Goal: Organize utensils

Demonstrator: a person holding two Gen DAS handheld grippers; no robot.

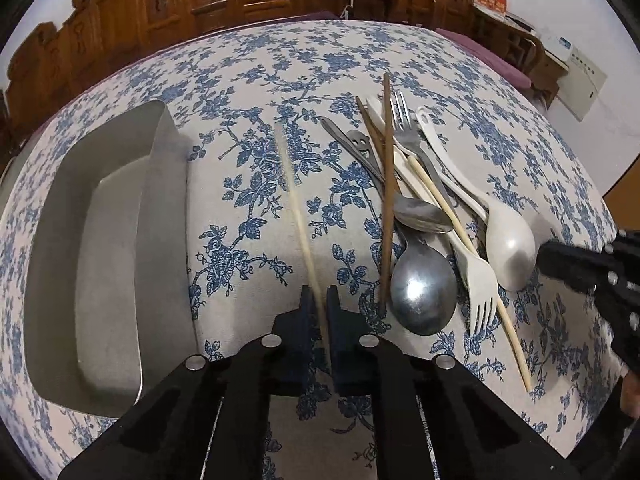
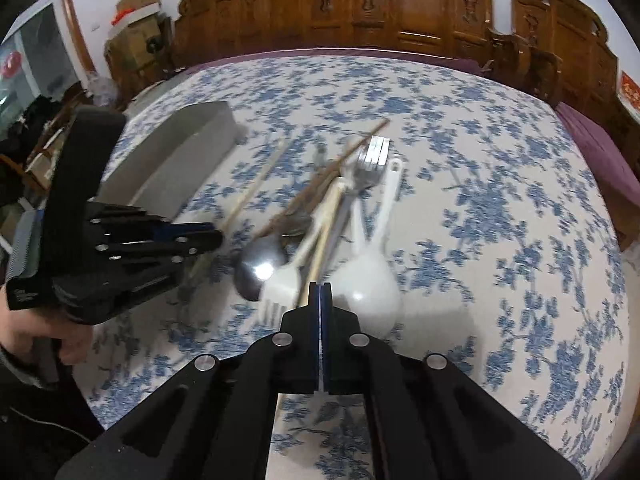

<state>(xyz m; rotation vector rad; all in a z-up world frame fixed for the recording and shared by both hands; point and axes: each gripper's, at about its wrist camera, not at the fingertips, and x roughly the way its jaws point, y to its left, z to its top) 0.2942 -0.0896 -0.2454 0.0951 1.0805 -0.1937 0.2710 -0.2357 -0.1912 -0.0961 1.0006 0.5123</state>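
The left gripper [image 1: 318, 300] has its dark blue pads pinched on the near end of a pale cream chopstick [image 1: 298, 208], whose long axis runs straight away from the tool across the blue-flowered tablecloth [image 1: 248, 80]. The grey rectangular metal tray [image 1: 60, 240] lies just to its left, long side roughly parallel to the stick, so a sideways carry probably suffices. The right gripper [image 2: 321, 292], jaws fully together on nothing, hovers at the near edge of the heaped spoons, forks and chopsticks [image 2: 320, 216], though blur hides whether it touches any.
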